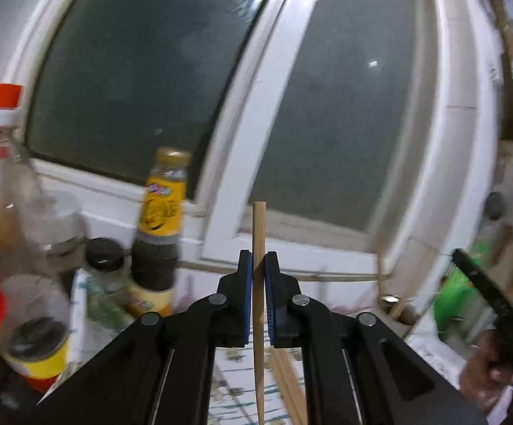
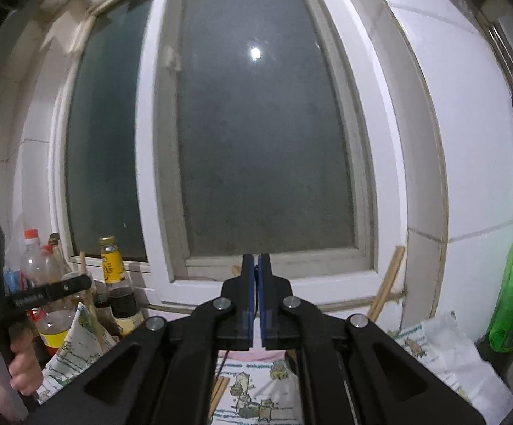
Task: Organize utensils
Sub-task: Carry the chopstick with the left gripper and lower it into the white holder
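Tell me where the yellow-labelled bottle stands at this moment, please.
In the left wrist view the yellow-labelled bottle stands upright at left, before the window frame, right of a clear red-capped bottle and left of the chopstick clamped in the left gripper.

The left gripper is matt black plastic with ridged blue pads and dull metal pivot pins; the chopstick between its pads is pale, bare wood. The right gripper is made the same way. The window frame is white-painted and scuffed, its glass frosted and dull — the wall tiles beside it are glossy white. The bottles are clear plastic with shiny printed labels. A printed cloth covers the table.
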`<action>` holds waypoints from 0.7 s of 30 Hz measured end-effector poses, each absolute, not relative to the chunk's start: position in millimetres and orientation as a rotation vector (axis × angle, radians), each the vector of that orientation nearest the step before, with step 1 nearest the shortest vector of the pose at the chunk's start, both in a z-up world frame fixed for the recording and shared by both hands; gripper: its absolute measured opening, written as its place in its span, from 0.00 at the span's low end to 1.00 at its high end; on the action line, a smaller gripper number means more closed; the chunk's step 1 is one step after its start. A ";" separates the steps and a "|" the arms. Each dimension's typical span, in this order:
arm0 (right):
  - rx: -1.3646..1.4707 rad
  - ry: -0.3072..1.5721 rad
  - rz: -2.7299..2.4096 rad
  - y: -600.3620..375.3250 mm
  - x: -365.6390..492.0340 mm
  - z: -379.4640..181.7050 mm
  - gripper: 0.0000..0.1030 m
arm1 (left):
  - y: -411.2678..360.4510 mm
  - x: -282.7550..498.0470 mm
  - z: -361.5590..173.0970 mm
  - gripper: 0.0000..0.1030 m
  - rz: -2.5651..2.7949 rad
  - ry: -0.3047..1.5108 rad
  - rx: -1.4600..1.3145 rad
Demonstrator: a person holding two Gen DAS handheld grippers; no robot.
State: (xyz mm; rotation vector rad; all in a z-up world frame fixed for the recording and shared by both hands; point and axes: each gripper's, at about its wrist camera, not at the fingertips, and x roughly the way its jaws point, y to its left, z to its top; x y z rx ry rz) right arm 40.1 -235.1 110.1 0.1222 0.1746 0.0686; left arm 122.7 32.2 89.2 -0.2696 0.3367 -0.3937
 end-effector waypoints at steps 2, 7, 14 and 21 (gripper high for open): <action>0.155 0.176 0.075 -248.0 40.7 110.7 0.02 | 31.6 115.0 95.9 0.05 -0.469 0.311 -0.305; 0.199 0.133 0.024 -287.2 39.3 113.3 0.02 | 4.4 96.6 127.9 0.05 -0.546 0.225 -0.334; 0.207 0.147 -0.014 -312.9 51.9 110.7 0.02 | -70.4 114.0 165.0 0.06 -0.592 0.228 -0.377; 0.029 0.234 0.033 -293.9 83.9 84.1 0.02 | -143.3 145.2 184.2 0.06 -0.530 0.212 -0.334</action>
